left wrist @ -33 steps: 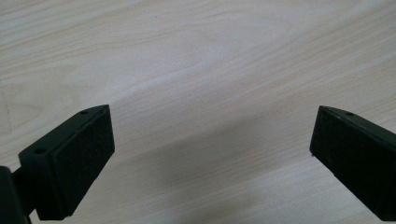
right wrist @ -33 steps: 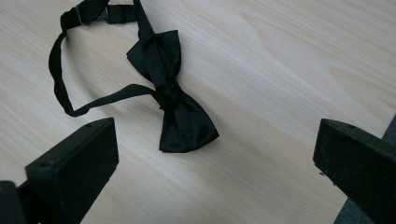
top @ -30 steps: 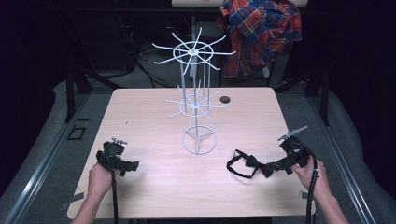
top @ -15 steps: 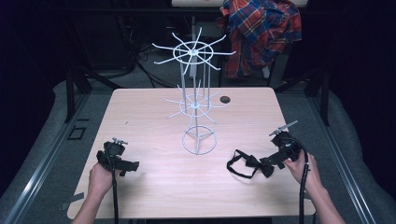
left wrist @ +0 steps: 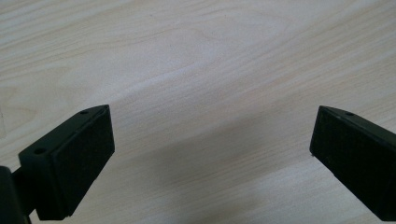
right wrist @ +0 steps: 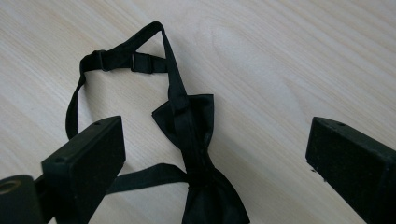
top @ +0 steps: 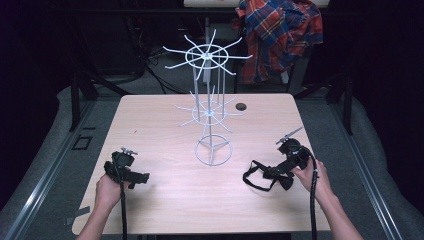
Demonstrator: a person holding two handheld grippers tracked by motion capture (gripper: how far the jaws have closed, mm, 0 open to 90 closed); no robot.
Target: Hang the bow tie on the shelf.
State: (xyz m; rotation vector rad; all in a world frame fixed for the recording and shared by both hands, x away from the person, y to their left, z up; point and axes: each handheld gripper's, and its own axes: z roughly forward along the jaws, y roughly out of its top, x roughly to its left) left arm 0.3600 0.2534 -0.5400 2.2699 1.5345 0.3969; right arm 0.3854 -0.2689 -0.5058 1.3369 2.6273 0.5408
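Observation:
A black bow tie (top: 264, 175) with its looped strap lies on the wooden table (top: 150, 125) at the right front. In the right gripper view the bow tie (right wrist: 187, 126) sits between the two jaws with its knot low in the frame, and neither pad touches it. My right gripper (top: 279, 173) is open over it, and its jaws have just been closing a little. My left gripper (top: 141, 178) rests at the left front, open over bare wood (left wrist: 210, 70), with nothing between its pads.
A white wire display rack (top: 210, 115) with two tiers of spokes stands mid-table on a ring base. A small dark round thing (top: 241, 106) lies behind it. A plaid shirt (top: 280, 35) hangs beyond the far edge. Dark floor surrounds the table.
My right hand has moved left and slightly forward, bringing its gripper over the bow tie. The left hand and the bow tie have stayed put.

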